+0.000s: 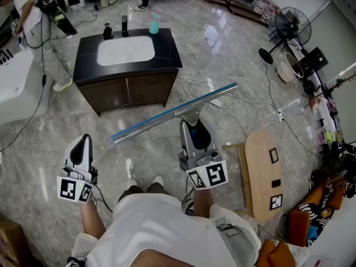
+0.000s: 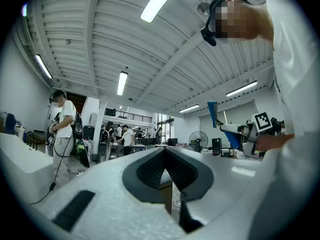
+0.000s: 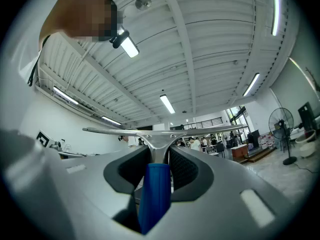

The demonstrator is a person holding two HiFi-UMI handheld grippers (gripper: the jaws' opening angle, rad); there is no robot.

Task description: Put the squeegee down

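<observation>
Head view | right gripper (image 1: 193,128) clamps squeegee (image 1: 167,117) by blue handle, blade tilted in air above floor (image 1: 233,54) | left gripper (image 1: 83,145) empty, jaw tips seemingly together

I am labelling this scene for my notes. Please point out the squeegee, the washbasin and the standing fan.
squeegee (image 1: 161,119), head view, on its long metal blade.
washbasin (image 1: 125,52), head view, on the bare white bowl.
standing fan (image 1: 290,25), head view, on its round wire cage.
</observation>
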